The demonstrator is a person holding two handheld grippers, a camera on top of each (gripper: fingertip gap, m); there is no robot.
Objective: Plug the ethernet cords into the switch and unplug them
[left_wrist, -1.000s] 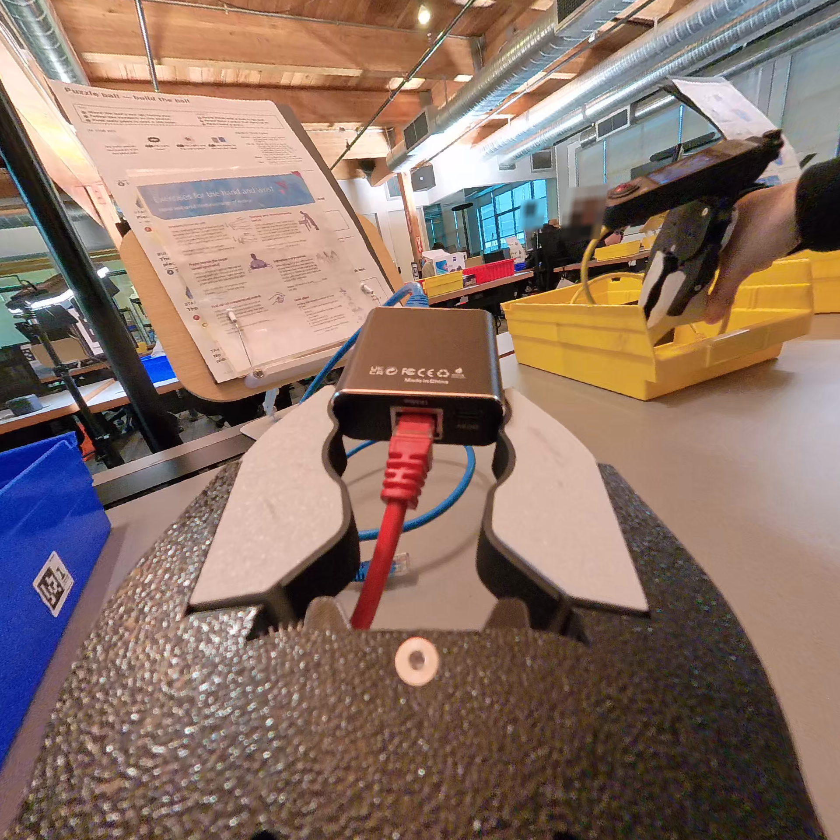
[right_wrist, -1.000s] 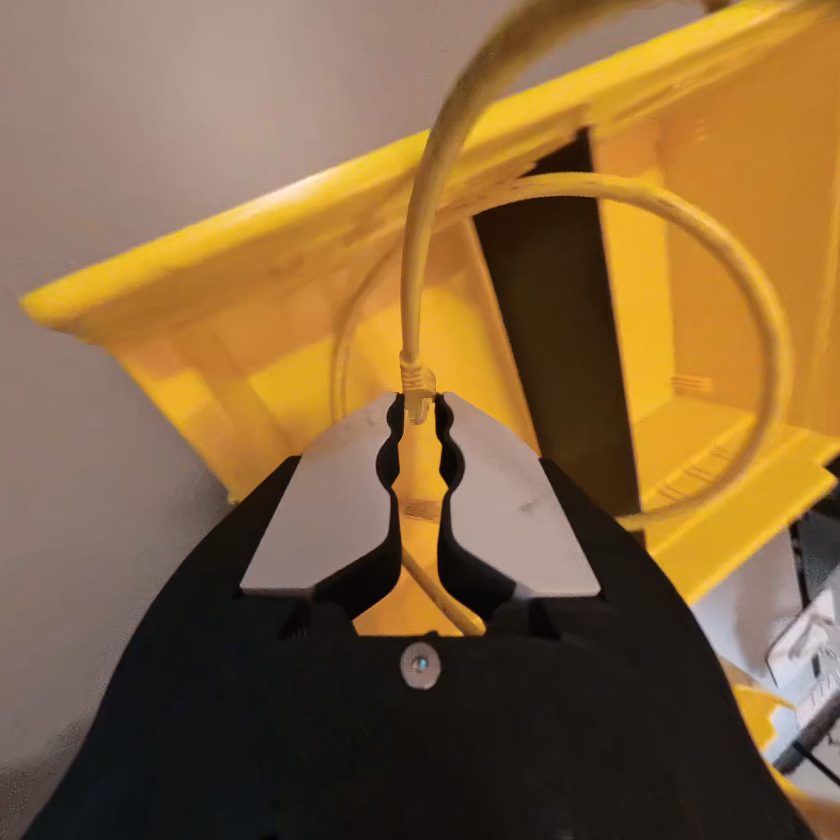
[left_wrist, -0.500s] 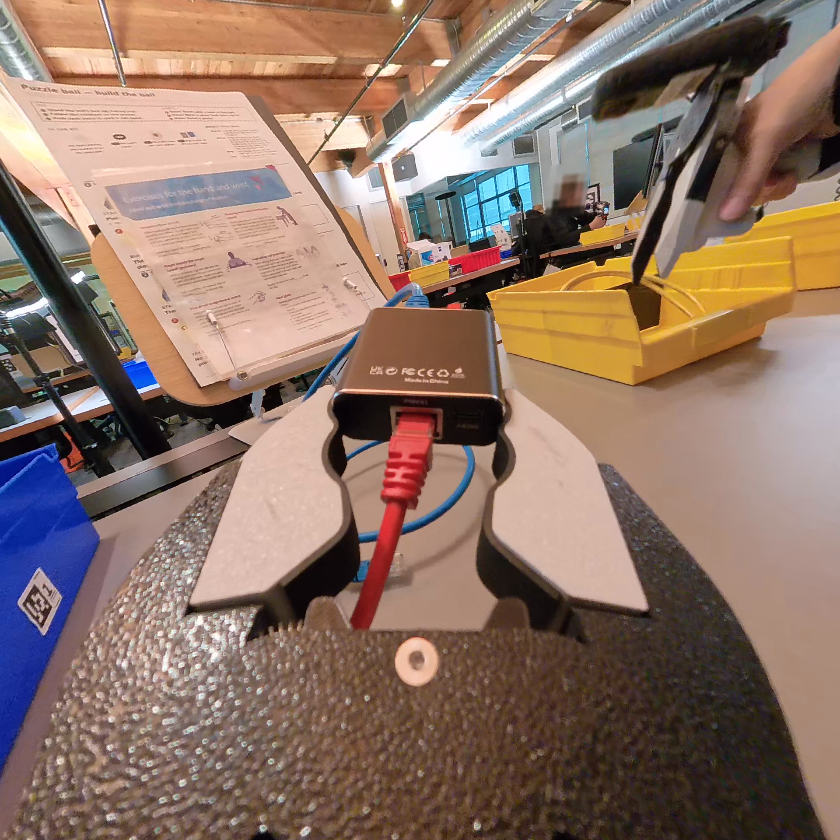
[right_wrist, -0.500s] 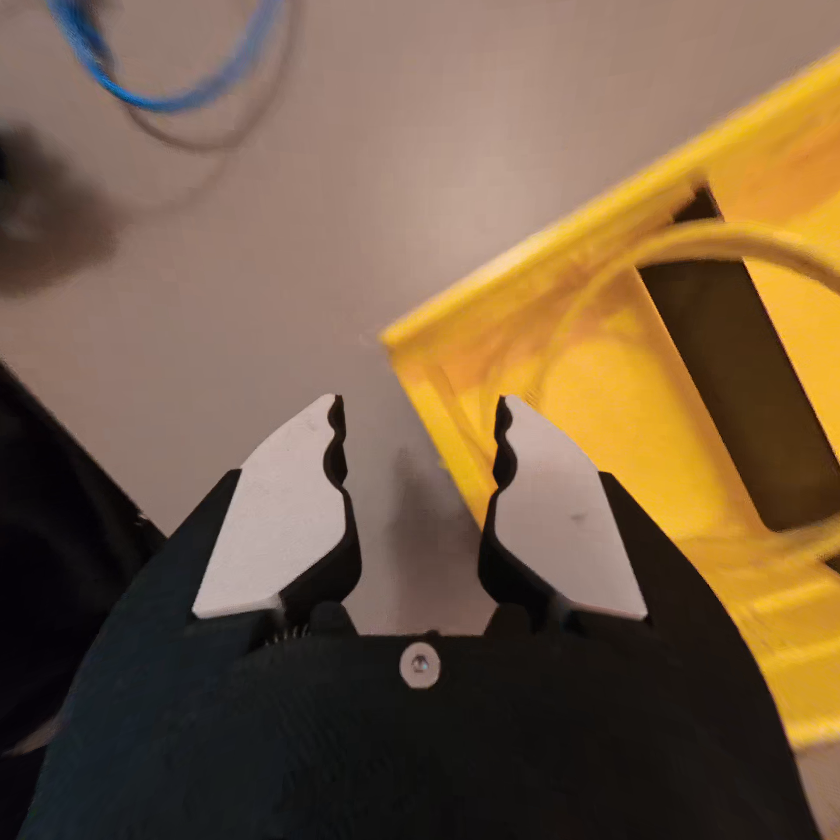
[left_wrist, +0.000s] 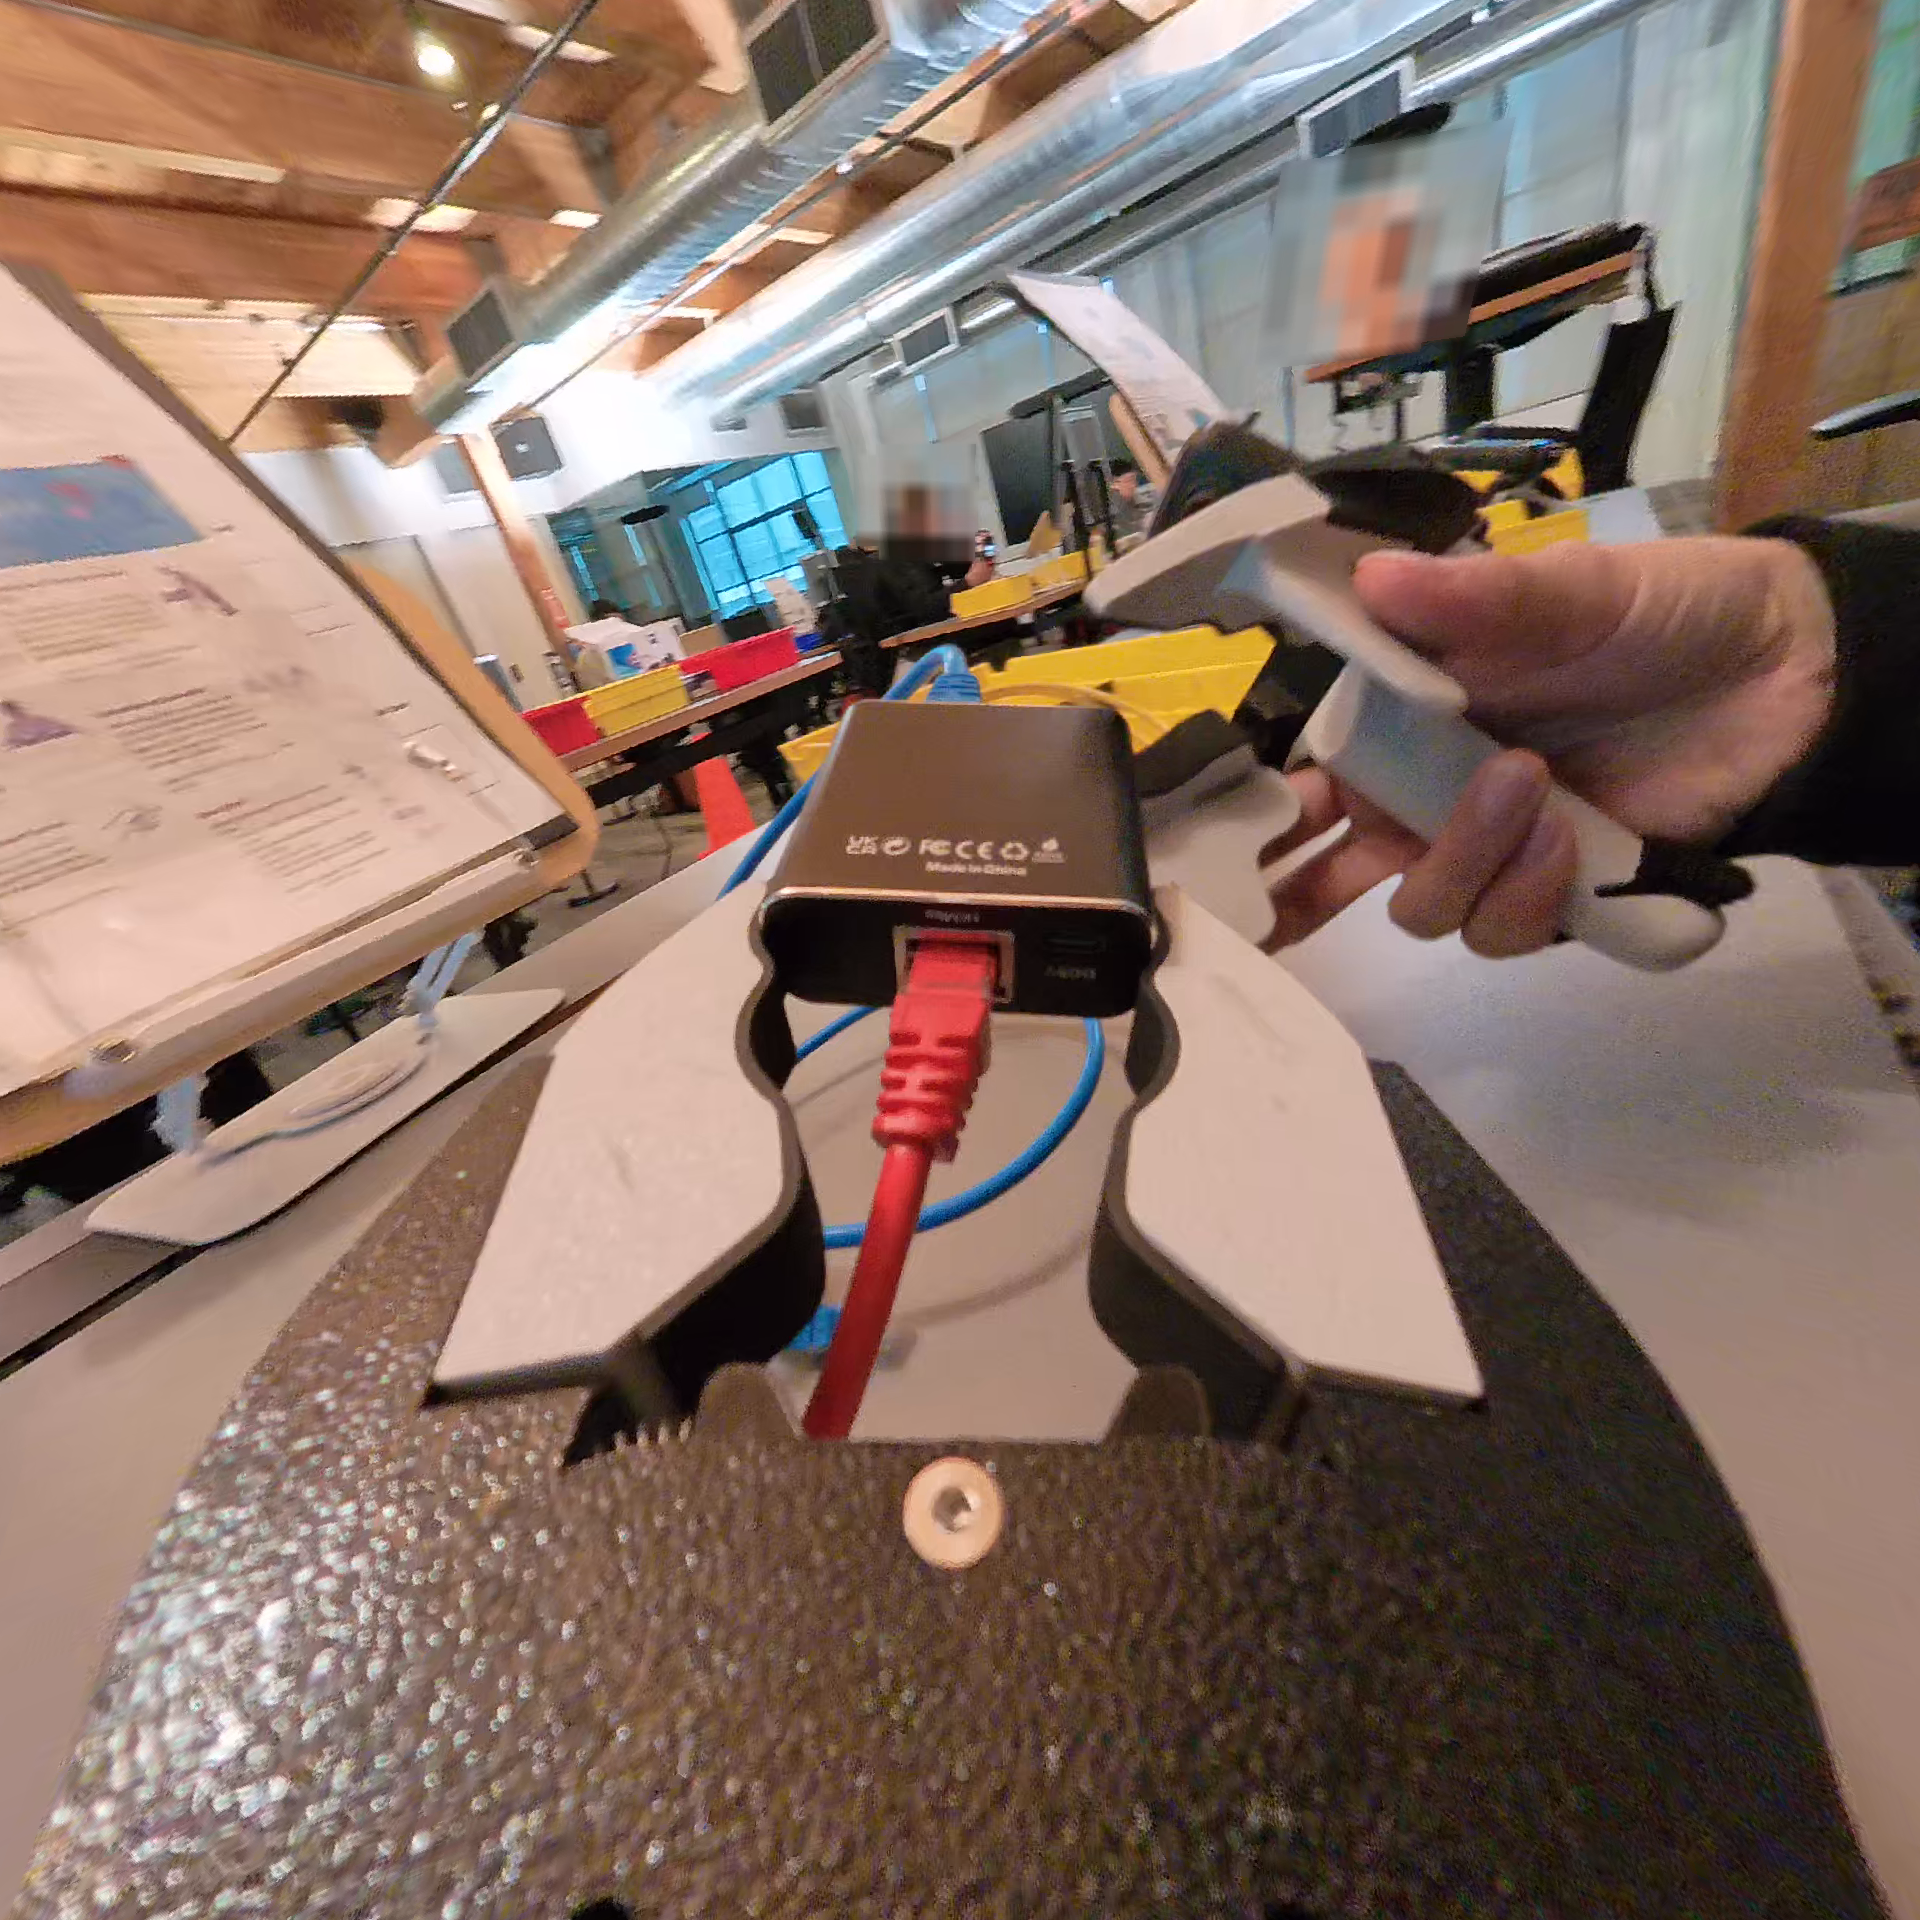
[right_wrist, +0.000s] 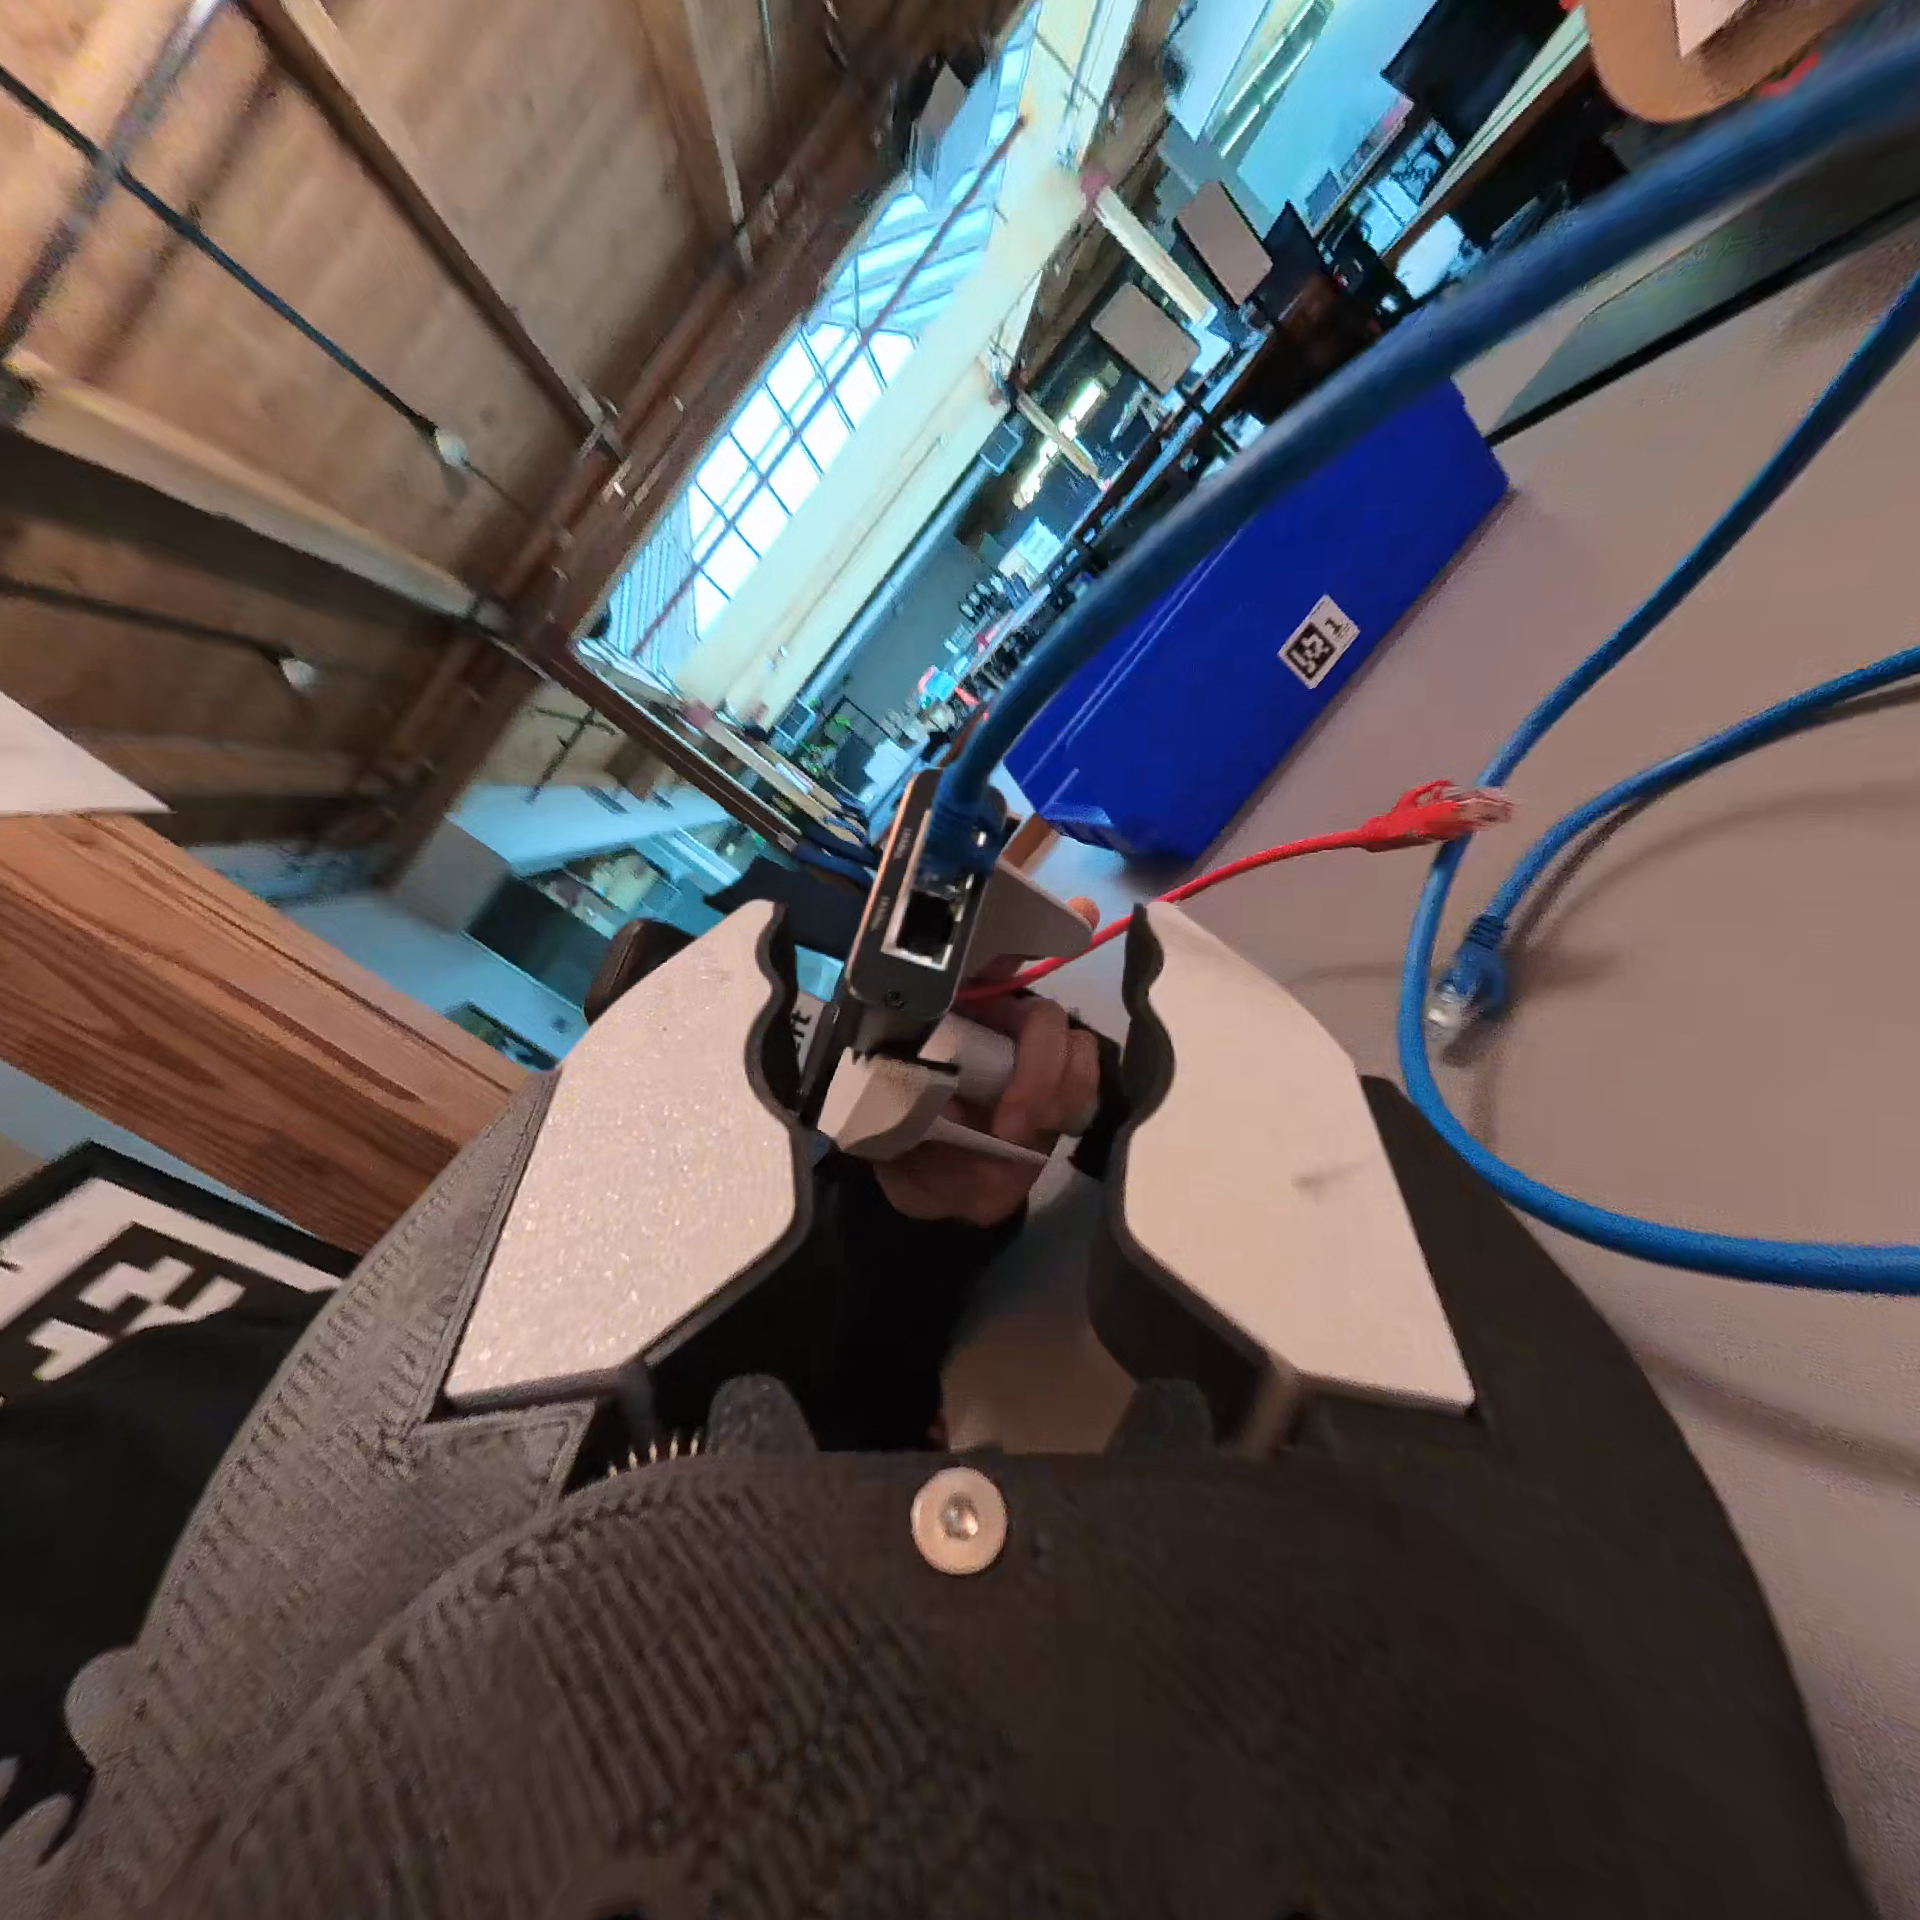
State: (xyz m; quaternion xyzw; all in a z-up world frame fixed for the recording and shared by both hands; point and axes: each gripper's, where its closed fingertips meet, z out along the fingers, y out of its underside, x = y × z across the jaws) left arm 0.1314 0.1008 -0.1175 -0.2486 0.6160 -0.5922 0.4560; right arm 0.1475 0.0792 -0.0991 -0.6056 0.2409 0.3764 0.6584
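Observation:
My left gripper (left_wrist: pixel 956 935) is shut on a black switch (left_wrist: pixel 966 810) and holds it above the grey table. A red cord (left_wrist: pixel 930 1049) is plugged into the switch's near port. A blue cord (left_wrist: pixel 951 673) is plugged into its far end. In the right wrist view the switch (right_wrist: pixel 920 914) shows end-on, with the blue cord's plug (right_wrist: pixel 961 821) in one port and the port beside it empty. My right gripper (right_wrist: pixel 956 935) is open and empty, close to that end, jaws wide on either side of it.
The red cord's free plug (right_wrist: pixel 1444 816) and a loose blue plug (right_wrist: pixel 1465 966) lie on the table (right_wrist: pixel 1662 1039). A blue bin (right_wrist: pixel 1247 644) stands beyond. A yellow bin (left_wrist: pixel 1143 665) holds a yellow cord (left_wrist: pixel 1039 689). A tilted instruction board (left_wrist: pixel 208 727) stands at left.
My right gripper let go of the yellow cord over the yellow bin, opened, and swung across to the switch's far end. My left gripper kept its hold on the switch.

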